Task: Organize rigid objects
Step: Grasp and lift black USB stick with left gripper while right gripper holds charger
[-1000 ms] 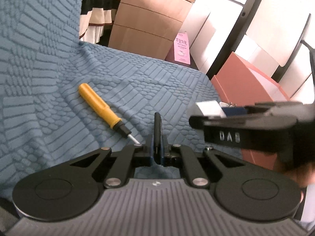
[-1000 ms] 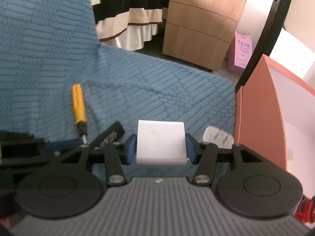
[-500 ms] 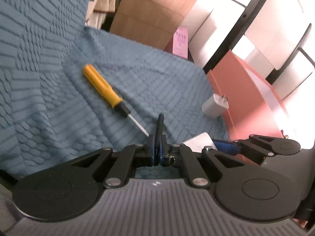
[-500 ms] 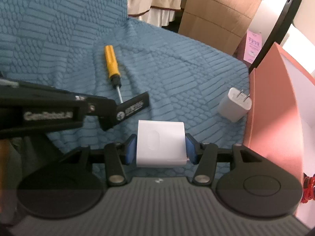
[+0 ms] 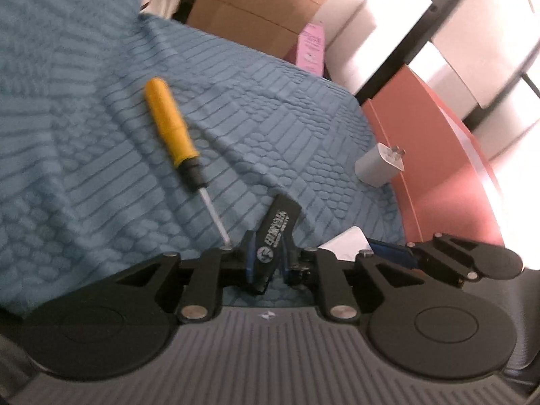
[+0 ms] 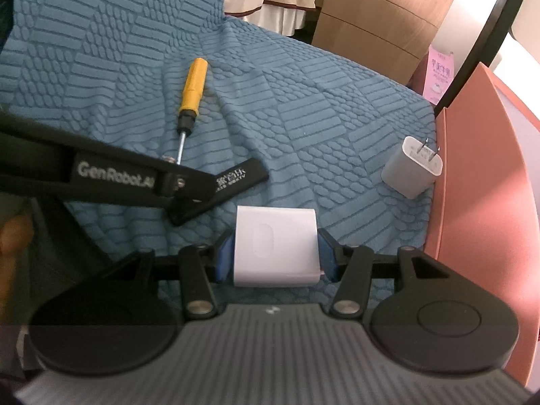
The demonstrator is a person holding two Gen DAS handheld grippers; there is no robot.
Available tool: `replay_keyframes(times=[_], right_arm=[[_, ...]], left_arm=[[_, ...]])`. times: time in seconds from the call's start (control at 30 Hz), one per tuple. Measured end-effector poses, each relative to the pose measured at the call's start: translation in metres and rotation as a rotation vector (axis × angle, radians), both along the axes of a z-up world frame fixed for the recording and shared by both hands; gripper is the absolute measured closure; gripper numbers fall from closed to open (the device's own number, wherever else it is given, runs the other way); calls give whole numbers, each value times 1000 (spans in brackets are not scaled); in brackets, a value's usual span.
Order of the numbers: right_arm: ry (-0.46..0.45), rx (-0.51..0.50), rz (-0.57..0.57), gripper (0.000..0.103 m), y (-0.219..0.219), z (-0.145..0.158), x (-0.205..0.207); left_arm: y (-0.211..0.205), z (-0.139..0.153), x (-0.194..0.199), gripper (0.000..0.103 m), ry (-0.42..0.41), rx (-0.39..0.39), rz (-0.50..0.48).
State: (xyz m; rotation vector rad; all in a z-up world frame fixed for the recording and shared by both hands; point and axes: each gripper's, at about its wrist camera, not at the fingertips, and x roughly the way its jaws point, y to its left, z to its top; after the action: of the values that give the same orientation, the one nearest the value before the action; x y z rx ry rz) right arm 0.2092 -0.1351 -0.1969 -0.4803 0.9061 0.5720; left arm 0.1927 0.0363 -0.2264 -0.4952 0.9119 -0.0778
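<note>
My left gripper (image 5: 266, 256) is shut on a flat black bar with white lettering (image 5: 278, 224), held above the blue quilted cloth (image 5: 101, 168); the bar also shows in the right wrist view (image 6: 233, 179). My right gripper (image 6: 275, 253) is shut on a white rounded block (image 6: 275, 239), low over the cloth's front. A yellow-handled screwdriver (image 5: 172, 135) (image 6: 190, 87) lies on the cloth. A white two-pin charger (image 5: 379, 165) (image 6: 411, 168) lies on the cloth against the pink bin.
A pink open bin (image 6: 479, 185) (image 5: 438, 155) stands at the cloth's right edge. A wooden drawer cabinet (image 6: 378, 23) and a pink carton (image 5: 312, 47) stand behind. Striped fabric (image 6: 270, 3) hangs at the back.
Both grippers have pulled back and risen, so more cloth and the charger show. The black bar has rotated in my left gripper from edge-on to showing its lettered face.
</note>
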Motion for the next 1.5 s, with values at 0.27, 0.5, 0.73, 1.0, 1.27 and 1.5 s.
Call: replay_keyframes(times=[0.27, 0.5, 0.73, 1.0, 1.27, 1.5], right_arm=[[4, 3, -33, 48, -9, 0, -4], [5, -18, -59, 48, -14, 1, -7], [5, -12, -81, 48, -17, 1, -4], [-13, 5, -117, 48, -13, 0, -1], [15, 80, -193, 48, -15, 9, 4], [13, 88, -196, 48, -15, 21, 5]], left_arm=[[-18, -1, 12, 61, -25, 126, -107], [-36, -2, 14, 61, -44, 270, -186], [-44, -4, 22, 75, -63, 353, -189], [-36, -2, 22, 75, -31, 302, -141], [-14, 6, 15, 76, -20, 196, -49], [-1, 15, 10, 76, -36, 125, 16]])
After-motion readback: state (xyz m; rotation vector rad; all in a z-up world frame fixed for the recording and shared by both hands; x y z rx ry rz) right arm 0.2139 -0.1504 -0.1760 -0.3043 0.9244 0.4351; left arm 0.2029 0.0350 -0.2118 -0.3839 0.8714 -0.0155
